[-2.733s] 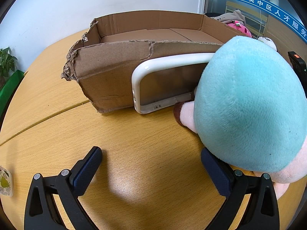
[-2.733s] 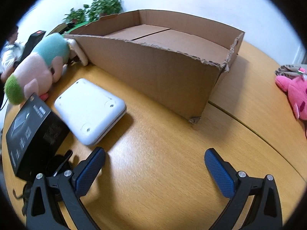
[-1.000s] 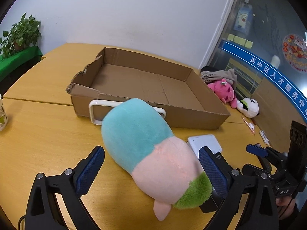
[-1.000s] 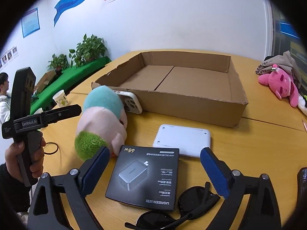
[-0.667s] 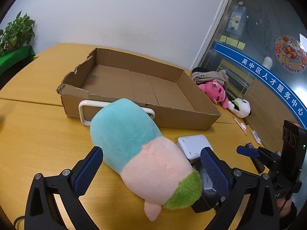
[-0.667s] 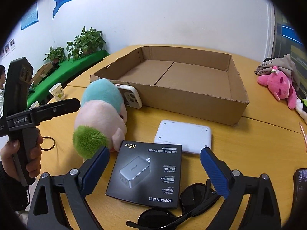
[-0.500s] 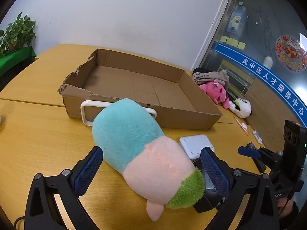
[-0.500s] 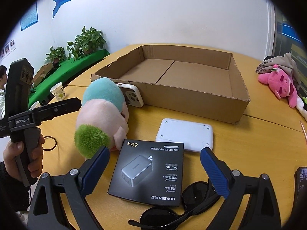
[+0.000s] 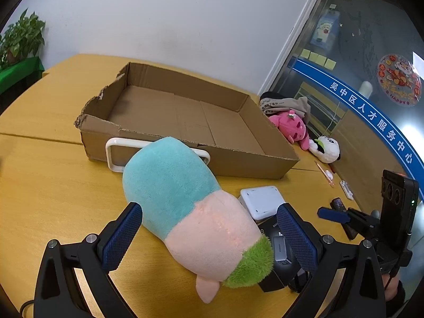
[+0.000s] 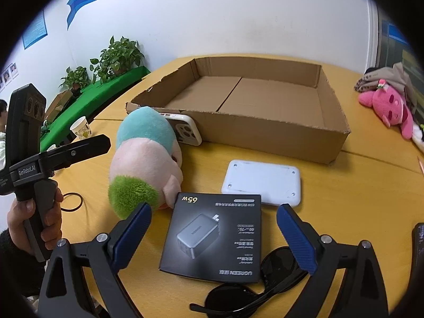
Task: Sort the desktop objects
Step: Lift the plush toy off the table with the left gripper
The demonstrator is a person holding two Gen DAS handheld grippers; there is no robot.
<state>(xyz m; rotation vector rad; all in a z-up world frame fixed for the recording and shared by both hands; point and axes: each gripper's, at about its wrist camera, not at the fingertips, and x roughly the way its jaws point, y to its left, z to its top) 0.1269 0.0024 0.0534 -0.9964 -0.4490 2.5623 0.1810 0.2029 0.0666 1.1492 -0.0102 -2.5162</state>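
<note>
A teal, pink and green plush toy (image 9: 190, 209) lies on the wooden table in front of an open cardboard box (image 9: 185, 111). My left gripper (image 9: 209, 233) is open, its fingers on either side of the plush above it. A white-cased phone (image 9: 116, 153) leans on the box wall behind the plush. In the right wrist view my right gripper (image 10: 213, 234) is open above a black charger box (image 10: 214, 235). A white flat device (image 10: 262, 182), black sunglasses (image 10: 254, 291), the plush (image 10: 145, 159) and the cardboard box (image 10: 251, 100) also show there.
A pink plush (image 9: 288, 127), a panda plush (image 9: 326, 151) and grey cloth (image 9: 286, 103) lie right of the box. A paper cup (image 10: 80, 128) and a black ring (image 10: 70, 202) sit at the table's left. Small items (image 9: 341, 182) lie at the right edge.
Both grippers have pulled back and up from the table since the oldest frames. In the last second the views shifted only slightly; both stay open.
</note>
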